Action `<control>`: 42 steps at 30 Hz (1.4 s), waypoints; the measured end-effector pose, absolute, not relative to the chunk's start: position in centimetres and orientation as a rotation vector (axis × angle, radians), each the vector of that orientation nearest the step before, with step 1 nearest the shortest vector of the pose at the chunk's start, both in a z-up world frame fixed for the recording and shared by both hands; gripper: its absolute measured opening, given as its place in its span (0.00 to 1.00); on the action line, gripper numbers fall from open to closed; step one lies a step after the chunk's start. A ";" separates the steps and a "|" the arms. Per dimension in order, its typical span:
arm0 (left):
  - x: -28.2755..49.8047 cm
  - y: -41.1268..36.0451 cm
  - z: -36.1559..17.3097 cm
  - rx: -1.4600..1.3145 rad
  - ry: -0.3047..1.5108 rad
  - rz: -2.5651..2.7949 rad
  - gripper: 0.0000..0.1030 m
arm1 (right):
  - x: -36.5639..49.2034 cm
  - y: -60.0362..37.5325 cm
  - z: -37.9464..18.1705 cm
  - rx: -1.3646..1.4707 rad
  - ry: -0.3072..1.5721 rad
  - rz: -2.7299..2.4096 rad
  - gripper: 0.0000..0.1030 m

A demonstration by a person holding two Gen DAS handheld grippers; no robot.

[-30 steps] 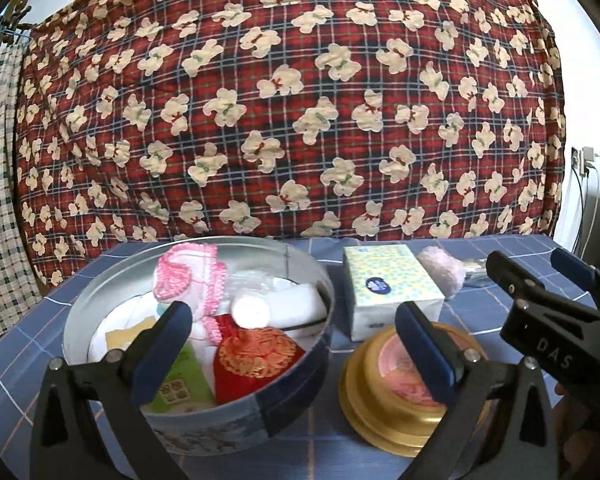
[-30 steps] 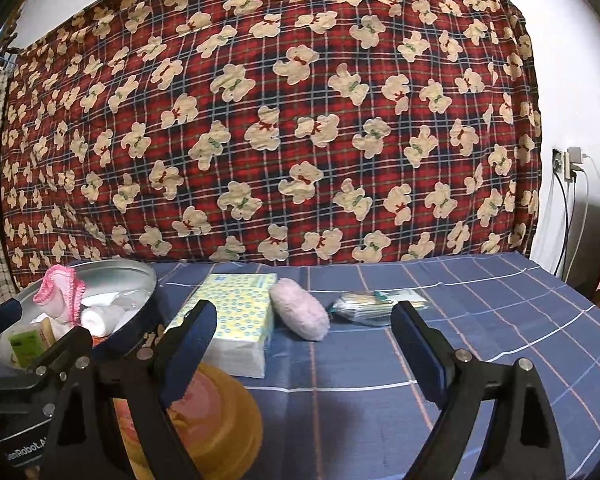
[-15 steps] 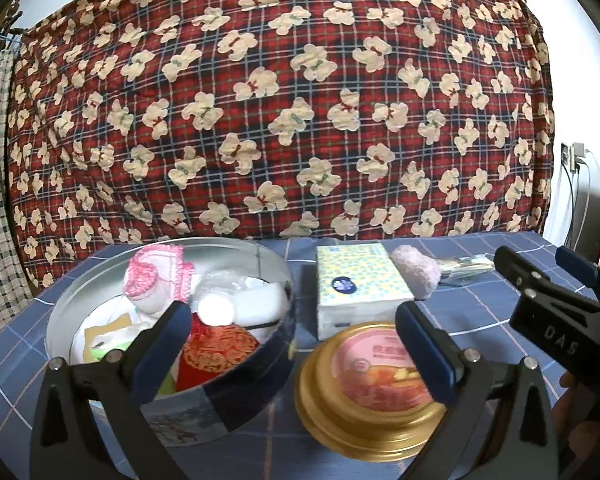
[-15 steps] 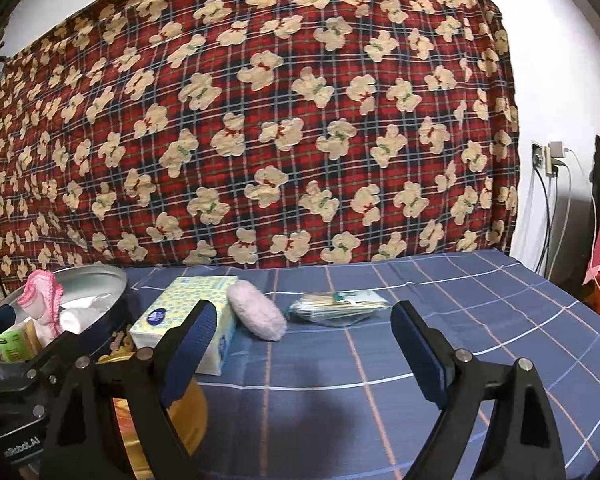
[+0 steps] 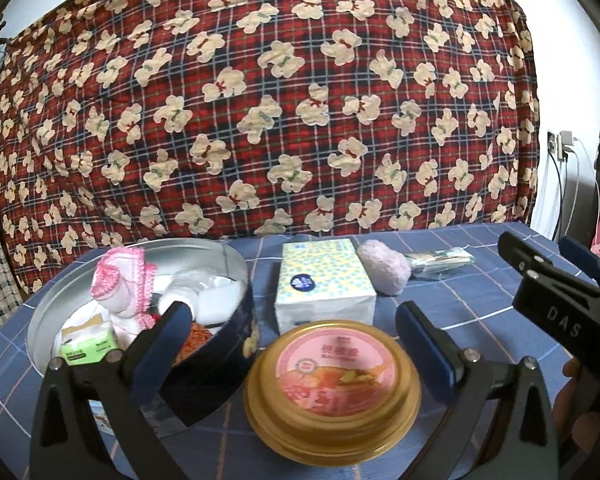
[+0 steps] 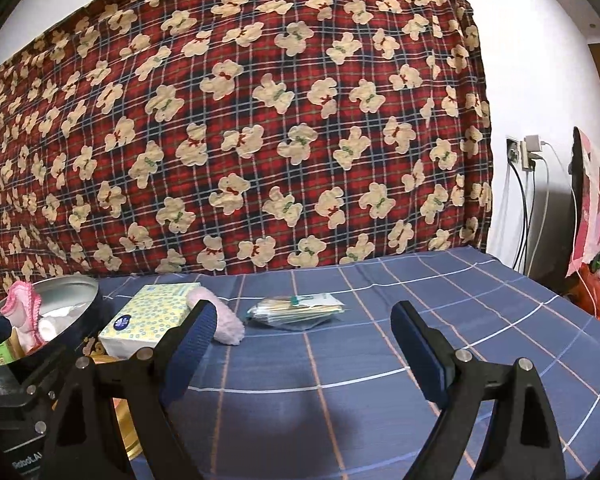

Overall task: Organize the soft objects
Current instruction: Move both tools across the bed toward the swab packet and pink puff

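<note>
Right claw [image 6: 300, 344] gapes empty; pink puff [image 6: 226, 322] lies ahead toward the worktop's far left, long axis slanting; left claw [image 5: 296, 344] likewise open, farther off

Ahead of both tongs hangs a red plaid blanket [image 5: 260, 100] printed with cream teddy bears. Beneath them lies a blue tablecloth [image 6: 420, 320] with white and orange grid lines. Between the left tongs' blue pads [image 5: 424, 344] sits a gold lid [image 5: 332, 392] with a pink label; beyond it, a yellow-dotted tissue pack [image 5: 324, 280].
</note>
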State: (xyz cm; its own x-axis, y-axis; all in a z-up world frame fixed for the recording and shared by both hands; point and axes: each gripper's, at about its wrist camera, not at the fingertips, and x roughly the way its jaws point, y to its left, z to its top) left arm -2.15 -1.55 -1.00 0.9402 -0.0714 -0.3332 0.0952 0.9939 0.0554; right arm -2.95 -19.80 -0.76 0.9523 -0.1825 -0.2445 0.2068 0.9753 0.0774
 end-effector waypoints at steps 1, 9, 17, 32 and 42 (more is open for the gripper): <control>-2.1 -1.7 -1.0 0.074 0.338 -0.086 1.00 | -3.0 -20.0 -0.8 0.104 0.237 -0.202 0.88; -2.2 -3.5 -1.0 0.094 0.335 -0.095 1.00 | -3.7 -21.4 -0.6 0.113 0.219 -0.232 0.88; -2.0 -5.9 -1.1 0.119 0.333 -0.129 1.00 | -3.8 -23.3 -0.5 0.103 0.200 -0.288 0.88; 0.2 -10.7 -1.2 0.131 0.399 -0.231 1.00 | -2.6 -28.4 -1.0 0.111 0.258 -0.365 0.88; 3.0 -12.6 -1.4 0.078 0.493 -0.286 1.00 | -0.4 -30.3 -1.2 0.074 0.320 -0.354 0.88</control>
